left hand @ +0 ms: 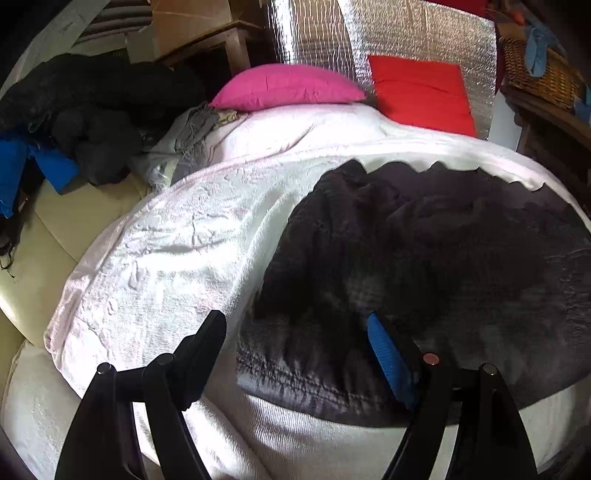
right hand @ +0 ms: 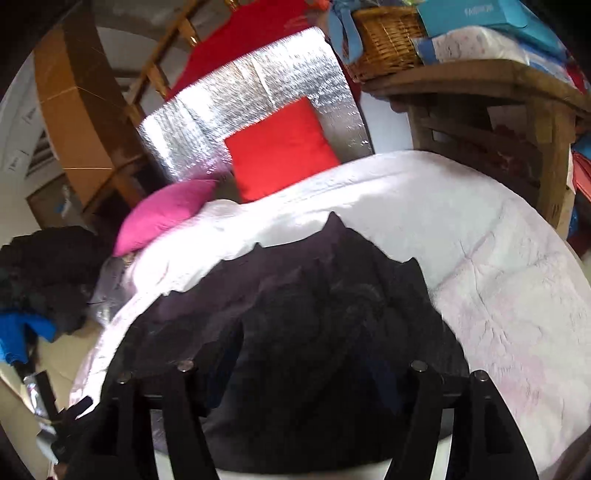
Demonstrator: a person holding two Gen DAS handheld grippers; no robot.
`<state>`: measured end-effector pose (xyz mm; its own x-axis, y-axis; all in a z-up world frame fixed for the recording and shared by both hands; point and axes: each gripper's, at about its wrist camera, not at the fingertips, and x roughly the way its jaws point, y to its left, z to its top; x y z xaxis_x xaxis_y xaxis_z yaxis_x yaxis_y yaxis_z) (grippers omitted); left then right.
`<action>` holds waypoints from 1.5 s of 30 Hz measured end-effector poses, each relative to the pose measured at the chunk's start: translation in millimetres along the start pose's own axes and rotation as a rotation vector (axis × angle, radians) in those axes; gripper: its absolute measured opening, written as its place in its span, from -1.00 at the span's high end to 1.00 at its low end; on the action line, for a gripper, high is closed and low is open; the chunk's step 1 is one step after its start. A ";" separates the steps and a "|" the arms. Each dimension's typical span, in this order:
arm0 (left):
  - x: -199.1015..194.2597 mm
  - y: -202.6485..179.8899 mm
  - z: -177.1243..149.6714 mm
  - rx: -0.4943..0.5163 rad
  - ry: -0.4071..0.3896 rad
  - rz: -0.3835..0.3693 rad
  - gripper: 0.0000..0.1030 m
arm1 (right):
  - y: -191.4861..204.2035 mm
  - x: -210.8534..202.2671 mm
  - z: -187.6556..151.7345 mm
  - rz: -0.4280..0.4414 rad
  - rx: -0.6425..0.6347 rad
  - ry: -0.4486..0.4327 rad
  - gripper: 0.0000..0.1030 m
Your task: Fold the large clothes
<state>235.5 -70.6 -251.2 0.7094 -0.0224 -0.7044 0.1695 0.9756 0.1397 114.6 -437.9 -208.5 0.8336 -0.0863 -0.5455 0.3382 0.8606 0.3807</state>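
A large dark grey-black garment (left hand: 424, 251) lies bunched on a white blanket (left hand: 166, 240) on the bed. Its stitched hem faces me in the left wrist view. My left gripper (left hand: 295, 332) is open, its jaws wide apart just above the garment's near left hem; the blue pad of the right finger (left hand: 388, 358) rests over the cloth. In the right wrist view the same garment (right hand: 314, 314) fills the middle. My right gripper (right hand: 303, 369) hovers over it with fingers spread wide and nothing between them. The blanket (right hand: 498, 258) shows around it.
A pink pillow (left hand: 288, 86) and a red pillow (left hand: 421, 92) lean on a silver foil panel (left hand: 369, 33) at the bed's head. A pile of dark clothes (left hand: 85, 107) with blue cloth lies at left. A wooden shelf (right hand: 498, 110) with a wicker basket (right hand: 384, 37) stands at right.
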 end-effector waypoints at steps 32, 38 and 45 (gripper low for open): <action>-309.1 18.7 8.8 -0.050 -0.421 0.050 -0.92 | 141.9 -220.0 -46.2 -0.115 -0.346 -0.154 -0.39; -323.7 18.9 7.2 -0.042 -0.446 0.055 -0.92 | 147.8 -228.8 -42.2 -0.137 -0.314 -0.174 -0.39; -329.1 18.1 6.1 -0.042 -0.454 0.054 -0.92 | 150.5 -234.1 -39.2 -0.150 -0.301 -0.185 -0.39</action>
<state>9.3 -46.9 -12.5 0.9460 -0.0558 -0.3194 0.1029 0.9858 0.1325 -46.8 -268.5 -52.7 0.8588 -0.2879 -0.4238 0.3421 0.9380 0.0560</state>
